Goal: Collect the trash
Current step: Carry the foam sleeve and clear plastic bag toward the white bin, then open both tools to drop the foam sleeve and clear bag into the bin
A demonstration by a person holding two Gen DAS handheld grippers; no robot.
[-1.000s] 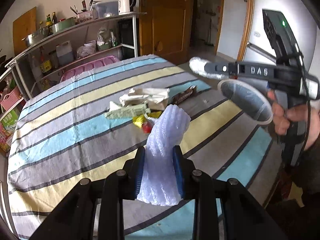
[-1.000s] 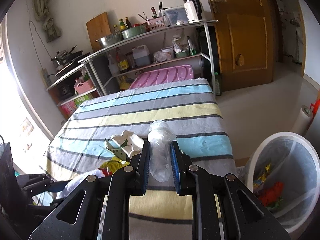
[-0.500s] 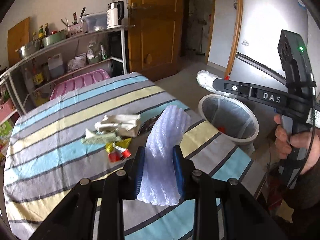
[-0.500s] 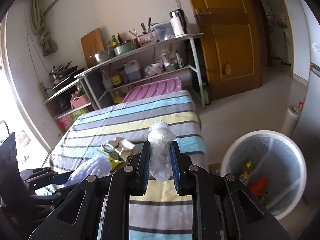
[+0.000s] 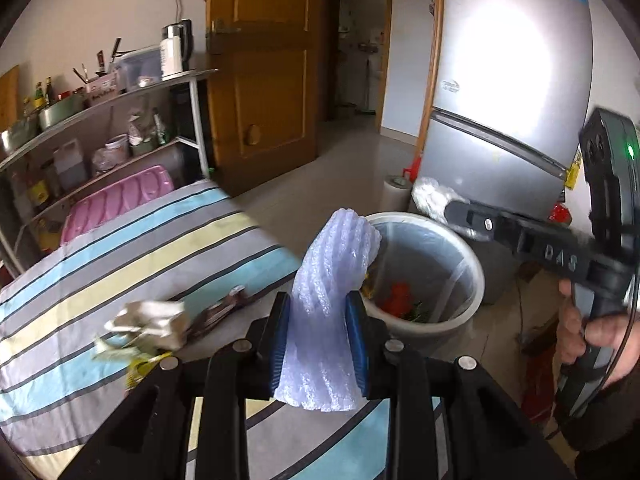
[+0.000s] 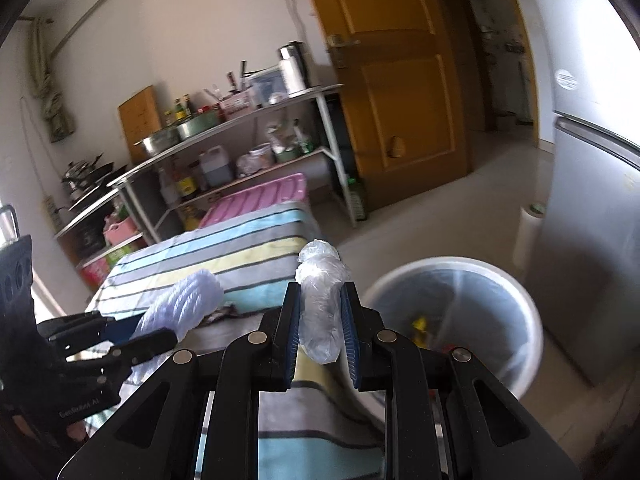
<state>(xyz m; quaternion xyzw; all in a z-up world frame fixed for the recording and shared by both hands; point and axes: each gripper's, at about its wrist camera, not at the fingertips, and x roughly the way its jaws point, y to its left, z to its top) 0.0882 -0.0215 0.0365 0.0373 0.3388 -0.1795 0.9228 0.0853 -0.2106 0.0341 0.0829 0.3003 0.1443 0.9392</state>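
Note:
My left gripper [image 5: 318, 340] is shut on a white foam net sleeve [image 5: 332, 300], held over the table's right edge beside the trash bin [image 5: 472, 276]. My right gripper [image 6: 320, 332] is shut on a crumpled clear plastic bag [image 6: 320, 304], just left of the bin [image 6: 528, 312]. The bin is white, lined with a clear bag, with red and yellow trash inside. The right gripper [image 5: 436, 200] with its bag also shows in the left wrist view, above the bin's far rim. The left gripper [image 6: 168, 320] and foam show in the right wrist view.
Crumpled paper and wrappers [image 5: 148, 324] lie on the striped tablecloth [image 5: 120, 248]. A silver fridge [image 5: 508, 92] stands behind the bin, with a paper roll [image 6: 530, 232] on the floor. A metal shelf rack [image 6: 240, 148] and wooden door [image 5: 264, 80] stand behind.
Both grippers have swung right from over the table toward the bin, keeping hold of the foam sleeve and plastic bag. The bin is now closer in both views.

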